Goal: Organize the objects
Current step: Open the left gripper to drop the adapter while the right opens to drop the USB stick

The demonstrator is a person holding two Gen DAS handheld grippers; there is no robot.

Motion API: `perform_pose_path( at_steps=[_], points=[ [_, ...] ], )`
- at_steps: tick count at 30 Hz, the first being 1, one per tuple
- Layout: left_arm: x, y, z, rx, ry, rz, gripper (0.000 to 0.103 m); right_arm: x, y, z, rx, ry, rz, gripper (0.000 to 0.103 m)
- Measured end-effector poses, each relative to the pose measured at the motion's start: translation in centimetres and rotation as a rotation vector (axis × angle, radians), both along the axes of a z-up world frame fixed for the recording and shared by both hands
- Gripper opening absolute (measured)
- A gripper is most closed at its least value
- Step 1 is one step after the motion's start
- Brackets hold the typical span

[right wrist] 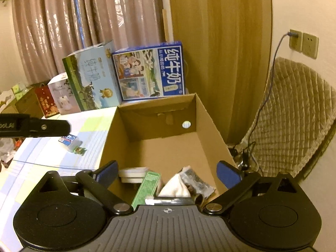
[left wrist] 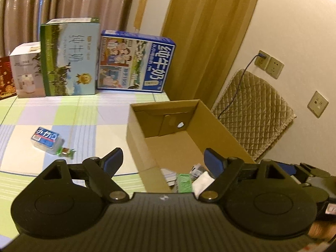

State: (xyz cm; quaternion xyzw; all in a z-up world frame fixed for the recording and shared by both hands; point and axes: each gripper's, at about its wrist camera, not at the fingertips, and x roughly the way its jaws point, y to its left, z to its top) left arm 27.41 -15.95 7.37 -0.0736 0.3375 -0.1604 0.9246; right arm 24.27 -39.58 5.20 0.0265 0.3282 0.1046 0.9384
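Note:
An open cardboard box (left wrist: 212, 126) (right wrist: 208, 117) stands on the checked table. At its near end lie a green packet (left wrist: 184, 181) (right wrist: 147, 185), a white cloth (right wrist: 175, 185), a white flat item (right wrist: 132, 173) and a dark printed pouch (right wrist: 197, 181). My left gripper (left wrist: 162, 159) hovers open over the box's near left wall, holding nothing. My right gripper (right wrist: 168, 173) is open above the items in the box, also holding nothing. On the table to the left of the box lie a small blue-labelled pack (left wrist: 45, 139) (right wrist: 69, 140) and a green wrapped sweet (left wrist: 67, 152) (right wrist: 79, 151).
Tall cartons line the table's back edge: a green milk box (left wrist: 70, 58) (right wrist: 92, 79), a blue milk box (left wrist: 136, 63) (right wrist: 150, 71), a white box (left wrist: 27, 69) and a red one (right wrist: 45, 101). A quilted chair (left wrist: 252, 113) (right wrist: 294, 117) and wall sockets with a cable stand right.

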Motion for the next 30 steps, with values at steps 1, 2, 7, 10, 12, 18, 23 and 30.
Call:
perform_pose_path(
  at_steps=[1, 2, 7, 10, 12, 18, 23, 30],
  points=[
    [-0.2, 0.4, 0.0, -0.001, 0.001, 0.006, 0.081, -0.1, -0.1, -0.1, 0.006, 0.009, -0.009, 0.097],
    [-0.4, 0.8, -0.1, -0.003, 0.002, 0.012, 0.081, -0.3, -0.3, -0.1, 0.011, 0.020, -0.016, 0.097],
    [-1.9, 2.1, -0.1, 0.004, 0.007, 0.032, 0.083, -2.1, -0.1, -0.2, -0.002, 0.045, -0.037, 0.097],
    [-3.0, 3.0, 0.1, 0.008, 0.005, 0.054, 0.084, -3.3, 0.3, 0.0, 0.011, 0.051, -0.043, 0.098],
    [-3.9, 3.8, 0.3, 0.010, 0.002, 0.071, 0.085, -4.1, 0.8, 0.3, 0.023, 0.054, -0.040, 0.098],
    [-6.4, 6.4, 0.6, 0.025, -0.006, 0.113, 0.090, -6.1, 3.0, 1.2, 0.054, 0.047, -0.020, 0.101],
    [-8.4, 8.7, 0.9, 0.055, -0.022, 0.151, 0.094, -6.9, 5.3, 1.6, 0.060, 0.047, 0.017, 0.101],
    [-10.7, 11.3, 0.9, 0.128, -0.037, 0.208, 0.097, -7.8, 8.4, 1.7, 0.059, 0.052, 0.067, 0.101]
  ],
)
